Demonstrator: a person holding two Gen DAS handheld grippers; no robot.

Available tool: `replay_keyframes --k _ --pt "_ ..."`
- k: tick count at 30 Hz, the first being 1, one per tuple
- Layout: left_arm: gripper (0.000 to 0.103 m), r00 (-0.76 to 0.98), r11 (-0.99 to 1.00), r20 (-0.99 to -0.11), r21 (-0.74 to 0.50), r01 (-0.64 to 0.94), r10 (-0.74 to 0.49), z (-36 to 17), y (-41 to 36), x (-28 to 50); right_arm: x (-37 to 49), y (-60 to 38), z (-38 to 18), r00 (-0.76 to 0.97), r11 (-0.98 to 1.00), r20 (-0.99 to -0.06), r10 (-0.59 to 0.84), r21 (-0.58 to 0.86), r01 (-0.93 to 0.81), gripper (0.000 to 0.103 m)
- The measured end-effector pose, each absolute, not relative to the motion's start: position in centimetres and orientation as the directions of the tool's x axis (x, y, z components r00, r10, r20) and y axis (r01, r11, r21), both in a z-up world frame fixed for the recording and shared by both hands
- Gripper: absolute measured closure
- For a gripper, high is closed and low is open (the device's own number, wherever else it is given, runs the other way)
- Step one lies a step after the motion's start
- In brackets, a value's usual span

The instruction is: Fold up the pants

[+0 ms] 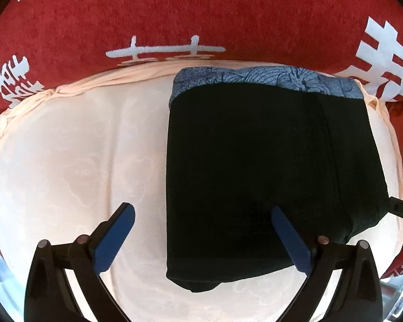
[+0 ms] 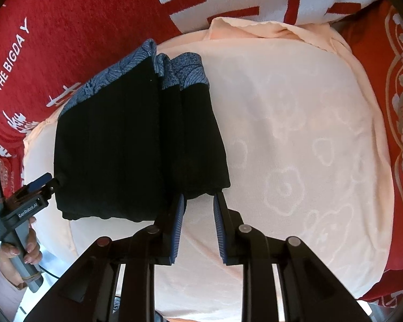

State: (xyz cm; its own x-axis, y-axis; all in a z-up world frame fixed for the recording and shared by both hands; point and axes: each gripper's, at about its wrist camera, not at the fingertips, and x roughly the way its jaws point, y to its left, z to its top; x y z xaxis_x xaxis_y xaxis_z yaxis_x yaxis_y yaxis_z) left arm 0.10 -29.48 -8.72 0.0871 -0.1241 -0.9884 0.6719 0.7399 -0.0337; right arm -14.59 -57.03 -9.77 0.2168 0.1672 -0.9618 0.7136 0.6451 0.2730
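The black pants (image 1: 268, 166) with a blue patterned waistband (image 1: 255, 76) lie folded in a thick stack on a peach towel (image 1: 80, 161). My left gripper (image 1: 201, 214) is open, one finger over the towel, the other over the stack's near edge. In the right wrist view the pants (image 2: 126, 145) lie at the left, and my right gripper (image 2: 198, 200) is open with a narrow gap, its tips at the stack's near right corner, holding nothing. The left gripper (image 2: 47, 181) shows at the stack's left edge.
The peach towel (image 2: 295, 147) covers a red bedspread (image 1: 174, 8) with white characters and lettering. A red floral cushion (image 2: 400, 107) lies at the right. A hand (image 2: 27, 247) holds the left gripper's handle at the lower left.
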Motion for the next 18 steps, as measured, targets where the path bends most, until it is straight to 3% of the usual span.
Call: replay_keyframes --k 13,17,18 --pt "0.001 0.054 0.787 -0.989 -0.073 0.613 -0.135 -9.2 -27.8 3.6 -15.7 -58.4 -9.9 0.245 0.611 -0.95 0.195 0.313 0.727 0.056" --pt "0.001 0.01 0.813 -0.988 -0.12 0.57 -0.153 -9.9 -27.3 5.7 -16.1 -59.5 -9.7 0.325 0.568 -0.92 0.221 0.392 0.723 0.051" --pt "0.001 0.004 0.817 -0.989 -0.121 0.564 -0.149 -10.1 -27.2 5.8 -16.3 -59.9 -9.7 0.361 0.541 -0.902 0.236 0.431 0.722 0.045"
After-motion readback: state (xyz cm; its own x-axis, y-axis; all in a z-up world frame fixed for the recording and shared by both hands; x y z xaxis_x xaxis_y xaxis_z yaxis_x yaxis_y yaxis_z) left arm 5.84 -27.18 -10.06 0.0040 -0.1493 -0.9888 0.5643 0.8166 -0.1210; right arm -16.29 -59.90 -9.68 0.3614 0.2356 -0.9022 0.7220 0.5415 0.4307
